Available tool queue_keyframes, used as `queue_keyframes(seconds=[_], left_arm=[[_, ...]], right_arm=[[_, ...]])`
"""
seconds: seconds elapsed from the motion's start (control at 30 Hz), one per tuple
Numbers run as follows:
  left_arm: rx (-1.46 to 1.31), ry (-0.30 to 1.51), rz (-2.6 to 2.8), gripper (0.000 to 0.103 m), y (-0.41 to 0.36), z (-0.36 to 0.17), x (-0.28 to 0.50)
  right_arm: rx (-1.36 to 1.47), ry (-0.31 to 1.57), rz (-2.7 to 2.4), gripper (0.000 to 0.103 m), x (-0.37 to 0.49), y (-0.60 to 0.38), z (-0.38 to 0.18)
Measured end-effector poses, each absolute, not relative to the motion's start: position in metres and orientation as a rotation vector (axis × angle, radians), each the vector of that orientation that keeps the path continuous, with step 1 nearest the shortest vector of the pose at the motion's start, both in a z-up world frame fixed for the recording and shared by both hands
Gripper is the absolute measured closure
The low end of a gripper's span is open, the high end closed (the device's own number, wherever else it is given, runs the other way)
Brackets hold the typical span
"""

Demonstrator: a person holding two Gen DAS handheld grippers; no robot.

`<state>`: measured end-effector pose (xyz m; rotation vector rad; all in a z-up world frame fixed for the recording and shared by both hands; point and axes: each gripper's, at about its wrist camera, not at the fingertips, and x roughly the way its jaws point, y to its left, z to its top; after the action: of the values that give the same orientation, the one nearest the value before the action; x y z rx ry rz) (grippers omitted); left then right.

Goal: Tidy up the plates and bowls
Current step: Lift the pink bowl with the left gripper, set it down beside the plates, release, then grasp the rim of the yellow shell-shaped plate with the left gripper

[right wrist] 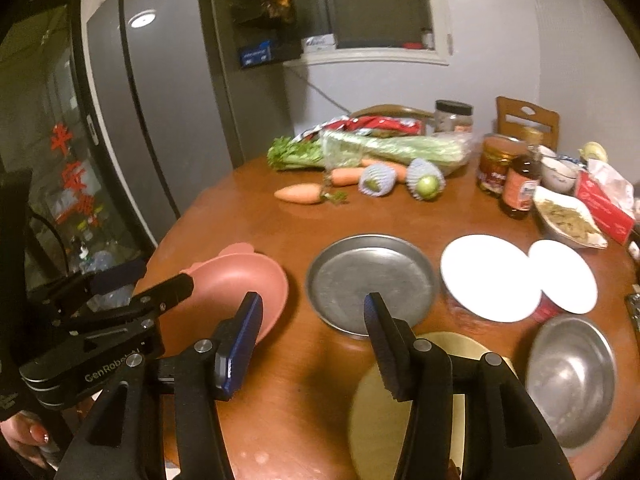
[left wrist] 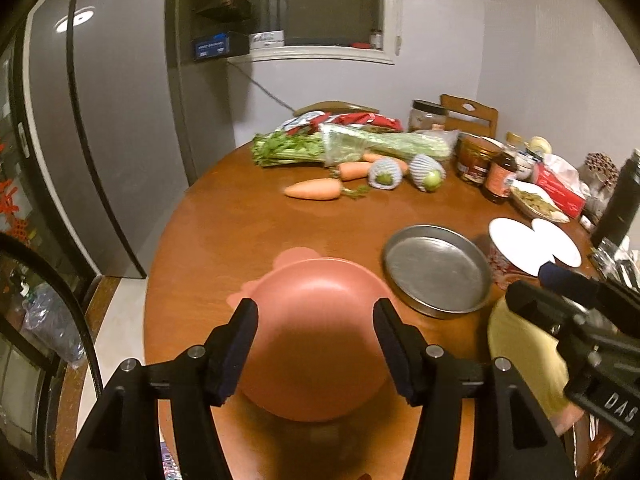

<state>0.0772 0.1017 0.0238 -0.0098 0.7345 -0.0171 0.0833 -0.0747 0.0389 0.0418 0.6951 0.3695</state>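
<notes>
Only in right wrist view: shiny steel bowl [right wrist: 570, 380] and flat yellow plate [right wrist: 404, 404], both nearer than the round metal pan [right wrist: 370, 282] (yellow plate barely an edge in left view). Matte pink bowl [left wrist: 320, 336], eared rim, just left of the pan on wooden table [left wrist: 248, 220]; white plates [right wrist: 486, 278] right of it. Left gripper [left wrist: 316, 344] partly open above pink bowl, holding nothing. Right gripper [right wrist: 312, 344] partly open, empty.
</notes>
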Motion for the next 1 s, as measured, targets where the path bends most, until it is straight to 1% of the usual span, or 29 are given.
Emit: queue_keyframes(seconds=[0.5,1.0], left_arm=[[0.051,0.753,-0.113,0.043,0.03,0.019,0.062],[0.088,0.8,-0.157,0.043,-0.013,0.004,0.056]], right_arm=[[0.087,0.662,0.242,0.045,0.032,-0.161,0.049],[0.123,0.696,0.146,0.044,0.002,-0.225,0.028]])
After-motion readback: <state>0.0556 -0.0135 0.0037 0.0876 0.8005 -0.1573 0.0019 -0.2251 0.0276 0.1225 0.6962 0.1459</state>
